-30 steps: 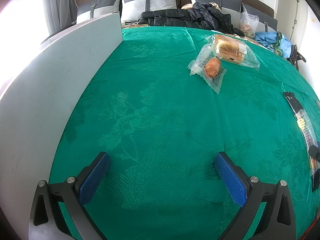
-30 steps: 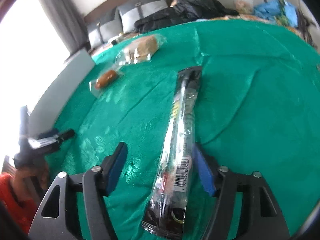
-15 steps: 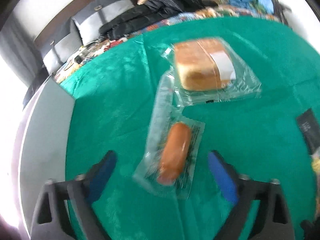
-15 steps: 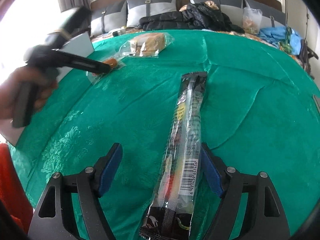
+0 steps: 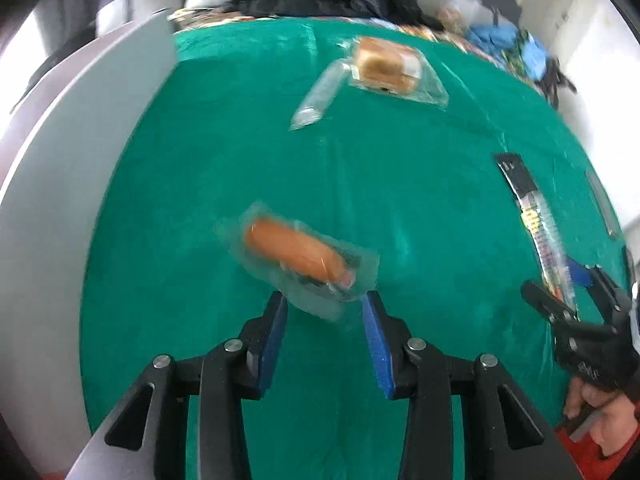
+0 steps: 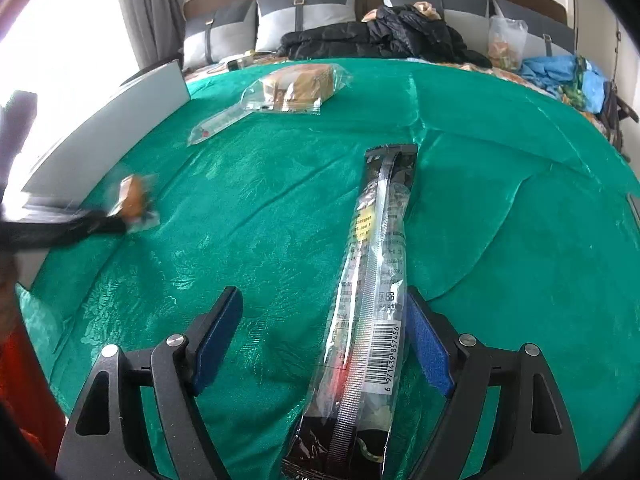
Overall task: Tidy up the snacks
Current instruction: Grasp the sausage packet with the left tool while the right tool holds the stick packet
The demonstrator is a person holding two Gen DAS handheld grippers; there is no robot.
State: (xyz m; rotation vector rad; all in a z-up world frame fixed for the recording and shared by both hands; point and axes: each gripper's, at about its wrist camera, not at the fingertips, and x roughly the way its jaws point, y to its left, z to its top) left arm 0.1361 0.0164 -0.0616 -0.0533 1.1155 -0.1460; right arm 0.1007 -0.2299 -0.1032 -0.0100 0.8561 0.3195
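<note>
Left wrist view: left gripper [image 5: 324, 306] pinches the near edge of the sausage packet [image 5: 298, 260], blurred, above the green cloth [image 5: 400, 200]. Bread packet [image 5: 390, 68] at 12 o'clock, touching an empty clear wrapper [image 5: 318, 96]. Grey board [image 5: 60, 160] at 9 o'clock.

Right wrist view: right gripper [image 6: 322, 334] spread wide, the long snack stick [image 6: 372, 288] lying between its fingers, against the right pad [image 6: 426, 344]. Sausage packet [image 6: 134, 204] at 9 o'clock; bread packet [image 6: 300, 86] at 12.

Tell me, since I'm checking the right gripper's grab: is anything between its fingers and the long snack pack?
Nothing visible. The long snack pack already lies between the open fingers of the right gripper, resting against the right-hand one, on bare green cloth.
</note>
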